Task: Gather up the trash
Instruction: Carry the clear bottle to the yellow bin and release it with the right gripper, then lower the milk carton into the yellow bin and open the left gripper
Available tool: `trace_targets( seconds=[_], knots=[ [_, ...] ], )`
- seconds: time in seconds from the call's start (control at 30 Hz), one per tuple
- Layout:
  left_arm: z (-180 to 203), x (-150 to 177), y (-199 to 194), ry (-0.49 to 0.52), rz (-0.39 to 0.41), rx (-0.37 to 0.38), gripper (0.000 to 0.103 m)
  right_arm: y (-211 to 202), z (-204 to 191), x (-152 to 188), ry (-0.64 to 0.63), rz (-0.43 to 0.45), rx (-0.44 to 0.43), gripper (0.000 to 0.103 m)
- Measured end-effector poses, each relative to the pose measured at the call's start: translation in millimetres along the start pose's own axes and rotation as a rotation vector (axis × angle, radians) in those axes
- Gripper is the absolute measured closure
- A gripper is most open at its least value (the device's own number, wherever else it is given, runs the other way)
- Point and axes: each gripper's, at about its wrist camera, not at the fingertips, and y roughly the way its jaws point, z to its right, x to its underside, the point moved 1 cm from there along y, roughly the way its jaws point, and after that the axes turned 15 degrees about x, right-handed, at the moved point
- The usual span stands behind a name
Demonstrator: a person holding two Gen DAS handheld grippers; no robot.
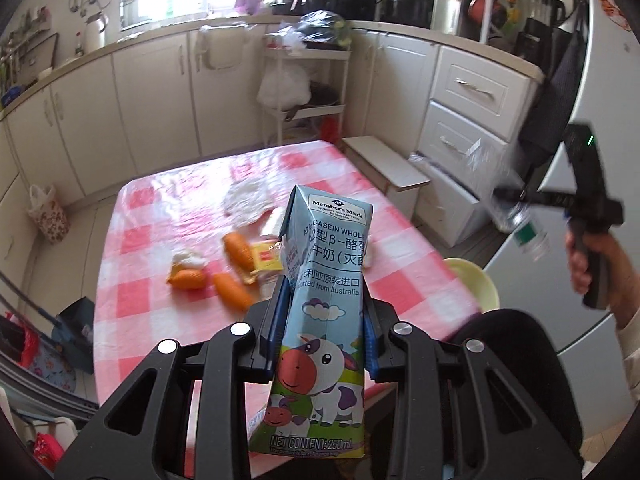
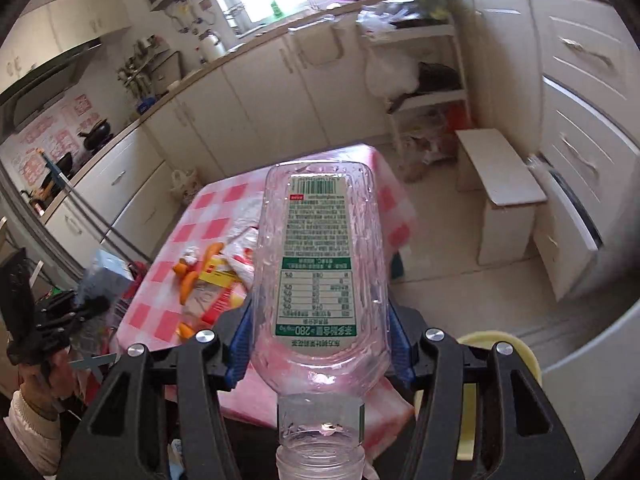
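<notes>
Below — pink-checked table [image 1: 168,216], white cabinets [image 1: 152,92]

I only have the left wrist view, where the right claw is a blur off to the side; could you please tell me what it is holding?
Observer: The right claw is shut on a clear plastic bottle, its blue pads pressing on both sides.
Operator: Thank you; is the cap on?
Observer: No, the open neck points back toward the camera, with no cap.
Operator: Is anything left inside?
Observer: It looks empty; the checked tablecloth shows through it.
</notes>
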Motion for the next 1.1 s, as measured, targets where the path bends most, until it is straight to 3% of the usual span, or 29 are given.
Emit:
trace_targets(
  seconds=[0.17,0.4,0.5,0.63,0.83,0.97,1.1],
  knots=[
    [37,-18,16,0.019,-0.012,0.069,0.073,58,61,41,0.155,-0.100,0.102,0.048],
    [84,-29,53,0.059,-0.059,0.141,0.073,142,110,90,0.306,-0.257,0.189,0.047],
    [100,-37,76,0.067,-0.093,0.177,0.073,156,136,101,0.354,-0.282,0.219,0.040],
    [122,-44,108,0.091,-0.132,0.223,0.073,135,147,103,0.369,-0.228,0.227,0.034],
    [157,-51,161,0.106,-0.206,0.299,0.073,56,155,103,0.354,-0.060,0.277,0.024],
    [182,-54,207,0.097,-0.292,0.345,0.072,11,154,108,0.349,0.024,0.318,0.021],
    [206,-51,274,0.075,-0.419,0.339,0.071,-14,154,110,0.367,0.059,0.334,0.021]
  ],
)
